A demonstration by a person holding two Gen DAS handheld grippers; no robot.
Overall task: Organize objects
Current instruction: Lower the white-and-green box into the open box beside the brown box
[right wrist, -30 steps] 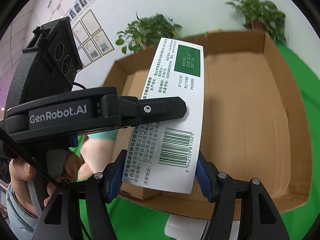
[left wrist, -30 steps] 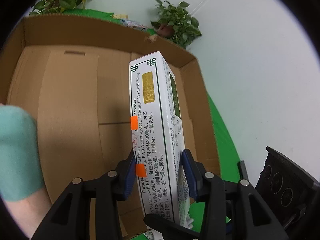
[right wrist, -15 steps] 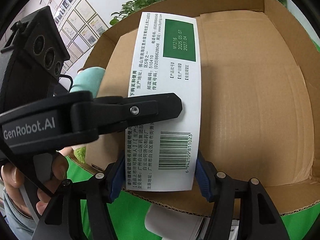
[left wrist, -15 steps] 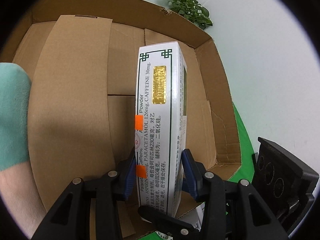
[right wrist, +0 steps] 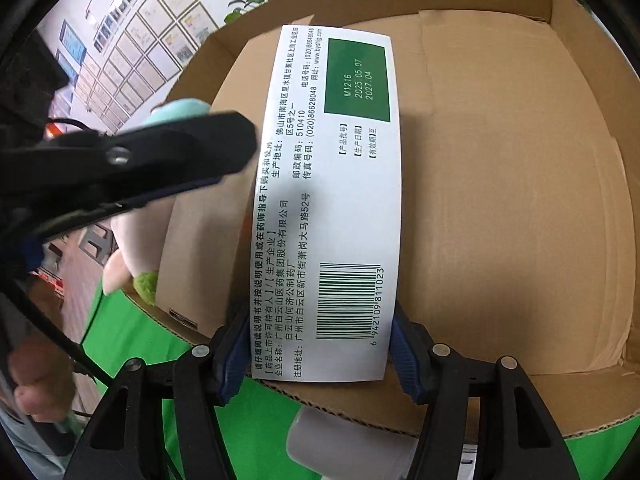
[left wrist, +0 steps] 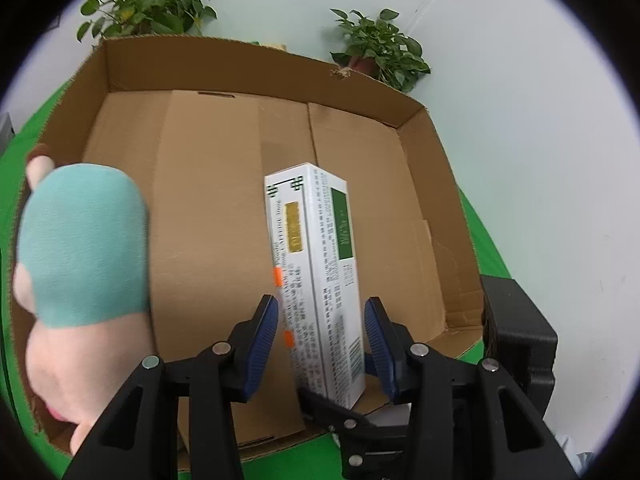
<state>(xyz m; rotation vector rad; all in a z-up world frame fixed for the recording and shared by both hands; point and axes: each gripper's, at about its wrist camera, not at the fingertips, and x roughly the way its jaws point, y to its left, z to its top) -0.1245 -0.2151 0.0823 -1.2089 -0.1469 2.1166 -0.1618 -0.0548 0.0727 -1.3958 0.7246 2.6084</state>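
Two potted plants (left wrist: 376, 56) behind green tabletop (left wrist: 480, 240).

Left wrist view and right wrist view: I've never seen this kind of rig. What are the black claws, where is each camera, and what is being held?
There is no robot here. A person carries a clamp-like tool in each hand, and each tool has a wide-angle camera looking forward along its two blue-padded fingers.

The left wrist view looks past the left hand-held gripper. The right wrist view looks past the right hand-held gripper.

Both views look down into an open cardboard box that sits on a green cloth. A teal and pink plush toy is at its left side.

The right hand-held gripper is clamped across a white medicine box with a barcode. In the left view the same box stands between the left pads, with a thin gap on each side, so that gripper seems not to be pressing on it.
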